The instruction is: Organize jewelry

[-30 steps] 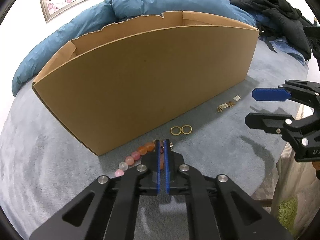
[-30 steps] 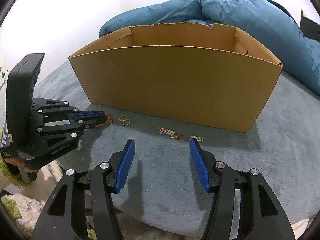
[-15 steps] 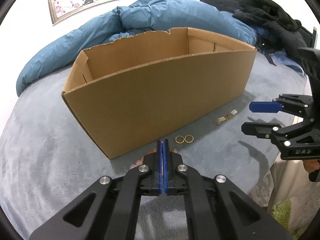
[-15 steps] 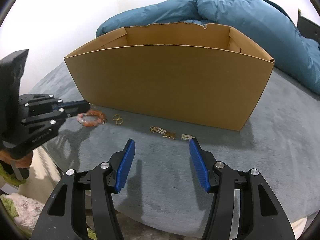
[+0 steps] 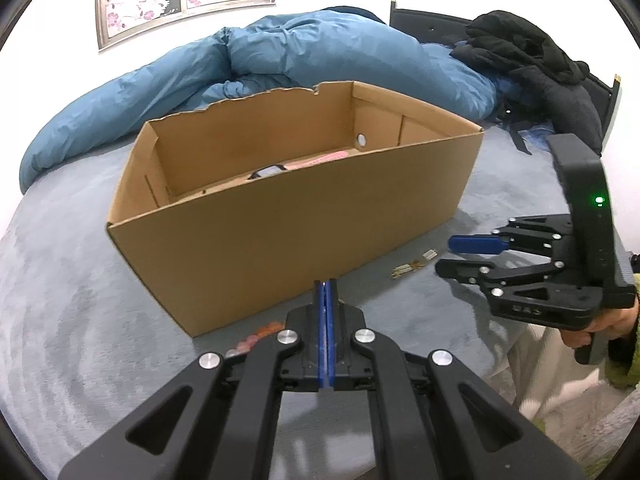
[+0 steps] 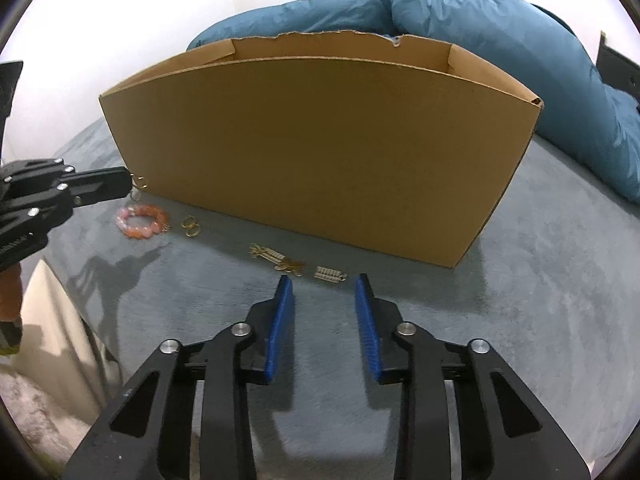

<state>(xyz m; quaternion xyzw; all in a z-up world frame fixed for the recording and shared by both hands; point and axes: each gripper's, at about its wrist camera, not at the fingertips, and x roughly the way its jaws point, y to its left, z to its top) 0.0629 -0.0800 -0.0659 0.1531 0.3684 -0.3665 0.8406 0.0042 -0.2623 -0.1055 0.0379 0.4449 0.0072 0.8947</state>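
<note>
The open cardboard box (image 6: 320, 152) stands on the grey bed (image 6: 540, 320), with the jewelry laid out in a row just beside its near wall, a sensible spot since each piece needs only a short lift over the rim. The left gripper (image 6: 127, 182) is fully closed, and a small gold piece (image 6: 138, 188) dangles from its tip, clear of the bed and close to the box's lower corner. It is too small to say what kind of piece it is. Pinching so thin a thing at the very tip probably lets it hang free rather than snag on the blanket. Below it the pink and orange beaded bracelet (image 6: 141, 222) lies flat on the bed, with two gold rings (image 6: 191, 227) just beside it. Further along are gold earring pieces (image 6: 276, 258) and a small ridged piece (image 6: 329, 274). The right gripper (image 6: 324, 280) angles down toward that ridged piece. Its jaws have just been closing and stand partly apart with nothing between them, and the pads stop just short of the piece. Narrowing the gap likely suits so small a target. Something already lies inside the box, though the left wrist view shows it only in part.
</note>
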